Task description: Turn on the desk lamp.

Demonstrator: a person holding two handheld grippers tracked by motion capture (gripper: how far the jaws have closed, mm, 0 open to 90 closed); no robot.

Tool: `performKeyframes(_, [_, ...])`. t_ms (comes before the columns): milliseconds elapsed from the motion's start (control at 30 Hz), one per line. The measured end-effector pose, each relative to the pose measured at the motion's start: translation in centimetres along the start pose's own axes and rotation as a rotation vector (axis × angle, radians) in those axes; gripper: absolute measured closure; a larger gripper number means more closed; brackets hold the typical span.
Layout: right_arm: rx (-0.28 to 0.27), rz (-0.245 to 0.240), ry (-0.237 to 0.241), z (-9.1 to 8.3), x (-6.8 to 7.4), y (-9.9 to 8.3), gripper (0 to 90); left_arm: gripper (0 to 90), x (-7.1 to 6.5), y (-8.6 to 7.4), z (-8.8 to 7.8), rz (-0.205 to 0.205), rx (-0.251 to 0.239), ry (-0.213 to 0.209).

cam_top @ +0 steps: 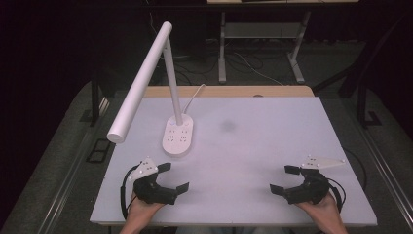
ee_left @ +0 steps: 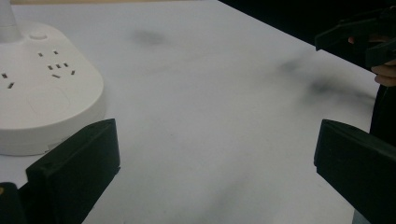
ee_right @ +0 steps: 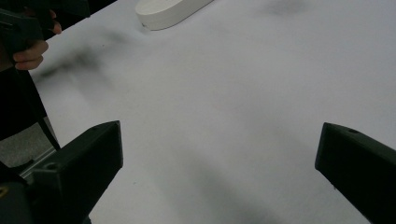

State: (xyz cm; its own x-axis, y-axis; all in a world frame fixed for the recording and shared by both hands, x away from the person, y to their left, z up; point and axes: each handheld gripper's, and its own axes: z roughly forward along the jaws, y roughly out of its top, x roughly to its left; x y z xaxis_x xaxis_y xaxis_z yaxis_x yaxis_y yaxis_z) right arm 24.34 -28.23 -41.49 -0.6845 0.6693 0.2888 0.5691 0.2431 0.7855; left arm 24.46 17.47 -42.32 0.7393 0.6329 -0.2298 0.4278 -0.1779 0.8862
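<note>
My left gripper (cam_top: 174,177) hovers just in front of the lamp (cam_top: 177,136), jaws spread wide with nothing between them. My right gripper (cam_top: 286,179) sits well to the right of the lamp, jaws also wide apart and empty. The lamp stands on the table (cam_top: 253,146), its base nearest my left jaws.

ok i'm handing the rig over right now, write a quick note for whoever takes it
Left claw: open, holds nothing, at the near left of the white table, just in front of the lamp base.
Right claw: open, holds nothing, at the near right.
White desk lamp: upright at the left of the table, sockets in its base, head reaching out over the left edge, cable running off the far edge.
Done: nothing visible yet.
Left: the lamp is untouched; the left claw is nearest to it.
</note>
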Motion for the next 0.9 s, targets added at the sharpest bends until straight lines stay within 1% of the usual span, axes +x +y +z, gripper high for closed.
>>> performKeyframes(233, [0.014, -0.006, -0.004, -0.1, 0.0, 0.2, 0.6, 0.0, 0.1, -0.1, -0.1, -0.008, -0.003, 0.007])
performKeyframes(267, [0.018, 0.000, -0.005, -0.3, -0.1, 0.3, 0.6, 0.0, 0.1, -0.1, -0.1, -0.008, -0.004, 0.007])
performKeyframes(367, [0.016, 0.000, -0.006, -0.4, -0.2, 0.4, 0.6, 0.0, 0.1, -0.1, -0.2, -0.009, -0.007, 0.010])
performKeyframes(400, [0.016, 0.009, -0.005, -0.5, -0.2, 0.5, 0.6, 0.0, 0.1, -0.1, -0.2, -0.011, -0.009, 0.012])
performKeyframes(567, [0.020, 0.011, -0.002, -0.7, -0.3, 1.1, 0.6, 0.0, 0.2, -0.1, -0.1, -0.013, -0.006, 0.011])
performKeyframes(700, [0.027, -0.007, -0.002, -0.7, -0.4, 1.6, 0.6, 0.0, 0.1, 0.0, -0.1, -0.011, -0.006, 0.009])
performKeyframes(867, [0.030, -0.020, 0.002, -0.8, -0.4, 2.9, 0.6, 0.0, 0.1, -0.1, -0.1, -0.010, -0.007, 0.019])
performKeyframes(900, [0.030, -0.029, 0.003, -0.7, -0.4, 3.1, 0.6, 0.0, 0.1, 0.0, -0.2, -0.012, -0.011, 0.020])
